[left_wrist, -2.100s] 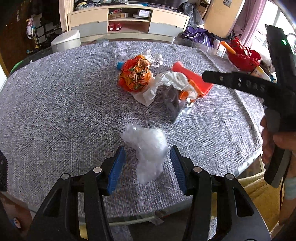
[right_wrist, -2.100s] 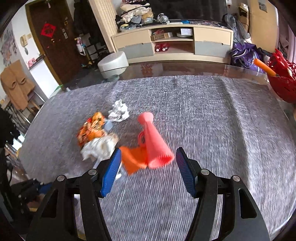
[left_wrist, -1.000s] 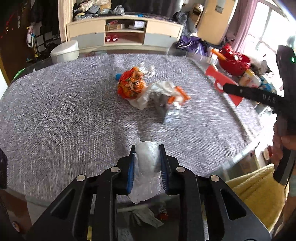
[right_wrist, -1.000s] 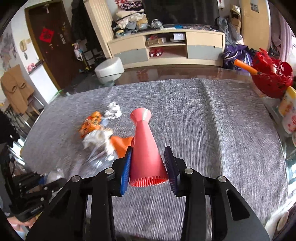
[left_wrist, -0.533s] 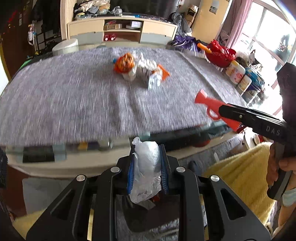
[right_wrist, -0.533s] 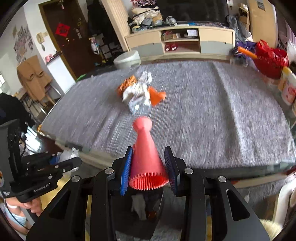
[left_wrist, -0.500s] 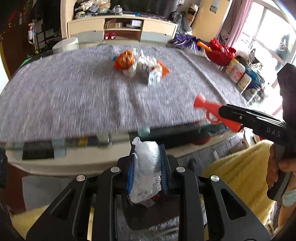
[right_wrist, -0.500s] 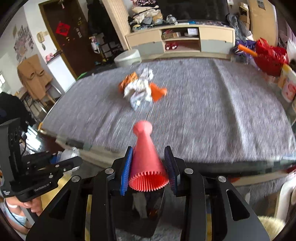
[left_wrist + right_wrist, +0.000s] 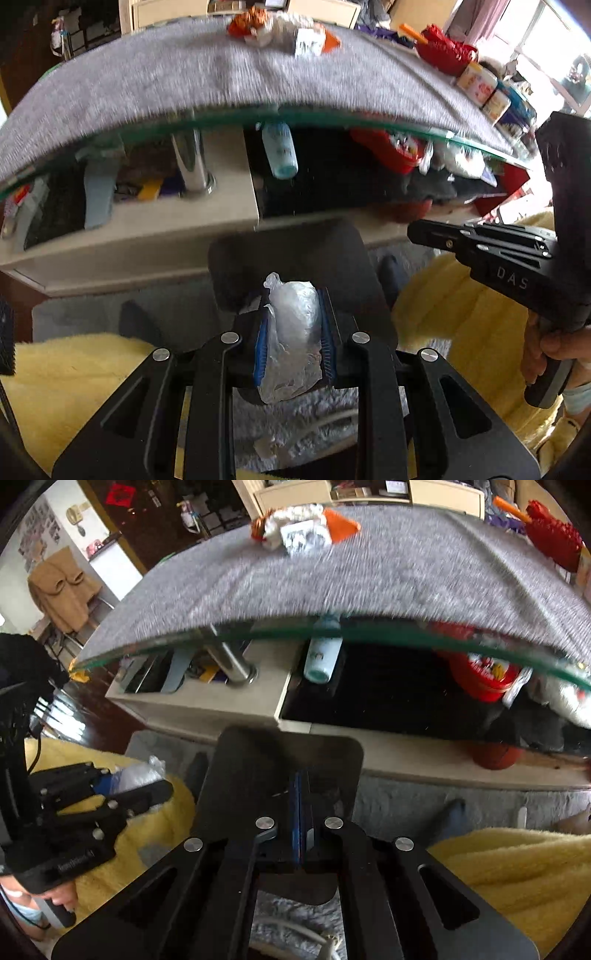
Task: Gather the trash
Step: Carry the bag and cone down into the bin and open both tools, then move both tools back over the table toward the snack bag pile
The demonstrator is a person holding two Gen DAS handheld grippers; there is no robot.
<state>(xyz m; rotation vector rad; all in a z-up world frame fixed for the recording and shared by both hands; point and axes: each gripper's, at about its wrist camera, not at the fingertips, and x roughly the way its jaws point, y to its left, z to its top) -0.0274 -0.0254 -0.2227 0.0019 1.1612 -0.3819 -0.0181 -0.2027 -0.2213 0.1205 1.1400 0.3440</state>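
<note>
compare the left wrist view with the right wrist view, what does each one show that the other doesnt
Only the left wrist view: the crumpled clear plastic bag seen close up, pinched between the left gripper fingers, and the jars by the window.

Only the right wrist view: the right gripper close up, fingers shut with nothing between them, and a tan coat hanging at left.

Both: the black bin below, the grey-clothed glass table, the leftover trash pile.

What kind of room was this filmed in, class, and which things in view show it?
Most likely a lived-in home living room: a glass-topped table under a grey cloth, a brown coat hanging by a dark door, and a low cabinet.
</note>
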